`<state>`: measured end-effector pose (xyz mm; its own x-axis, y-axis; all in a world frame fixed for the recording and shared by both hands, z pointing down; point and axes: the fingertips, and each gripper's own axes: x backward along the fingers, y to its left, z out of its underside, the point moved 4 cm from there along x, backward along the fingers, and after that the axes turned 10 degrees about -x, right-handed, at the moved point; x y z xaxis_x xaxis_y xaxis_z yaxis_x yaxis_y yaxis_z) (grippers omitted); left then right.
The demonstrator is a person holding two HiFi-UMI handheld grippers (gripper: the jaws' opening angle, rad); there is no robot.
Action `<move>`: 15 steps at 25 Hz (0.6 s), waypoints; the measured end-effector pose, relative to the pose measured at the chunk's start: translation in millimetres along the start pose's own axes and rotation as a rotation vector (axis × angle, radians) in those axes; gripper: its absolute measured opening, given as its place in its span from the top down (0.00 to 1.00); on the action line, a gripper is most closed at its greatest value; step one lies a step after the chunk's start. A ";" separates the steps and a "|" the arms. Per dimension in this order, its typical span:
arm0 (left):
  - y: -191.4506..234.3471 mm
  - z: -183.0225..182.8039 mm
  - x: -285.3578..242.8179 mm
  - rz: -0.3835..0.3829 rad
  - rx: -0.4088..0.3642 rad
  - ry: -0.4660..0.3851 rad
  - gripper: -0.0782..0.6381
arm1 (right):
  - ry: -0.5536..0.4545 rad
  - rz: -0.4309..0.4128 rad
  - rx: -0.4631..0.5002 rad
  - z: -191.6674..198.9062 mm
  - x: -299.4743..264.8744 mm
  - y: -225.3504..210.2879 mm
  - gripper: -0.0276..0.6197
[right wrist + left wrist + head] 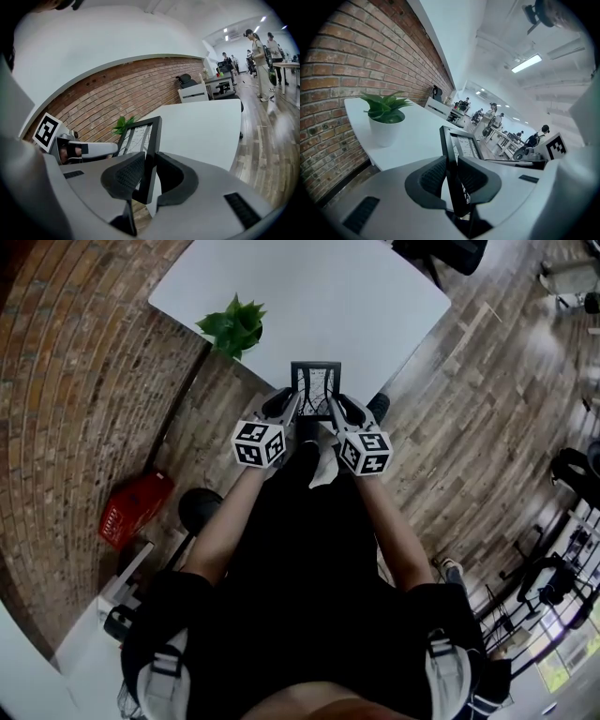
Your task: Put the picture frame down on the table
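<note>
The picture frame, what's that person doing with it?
A person is holding a black picture frame with two grippers. The left gripper is shut on its left edge and the right gripper on its right edge. The frame is at the near edge of the white table, apparently not set down yet. A potted plant stands on the table.

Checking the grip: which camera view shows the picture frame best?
The right gripper view: the picture frame sits large in the middle, its black border clamped between the right gripper's jaws. The left gripper view shows it more edge-on, clamped in the left gripper. The head view shows it whole but small.
</note>
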<state>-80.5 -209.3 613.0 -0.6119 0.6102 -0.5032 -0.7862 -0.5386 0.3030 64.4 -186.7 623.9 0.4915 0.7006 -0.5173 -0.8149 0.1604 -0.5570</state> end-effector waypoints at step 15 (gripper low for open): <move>25.9 30.5 -26.0 -0.003 0.041 0.077 0.77 | 0.081 0.022 -0.005 18.4 -34.0 -18.3 0.84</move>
<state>-87.6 -221.4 658.5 -0.6020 0.5646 -0.5646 -0.7921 -0.5112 0.3334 56.9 -200.6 663.6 0.4972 0.6455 -0.5798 -0.8241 0.1423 -0.5482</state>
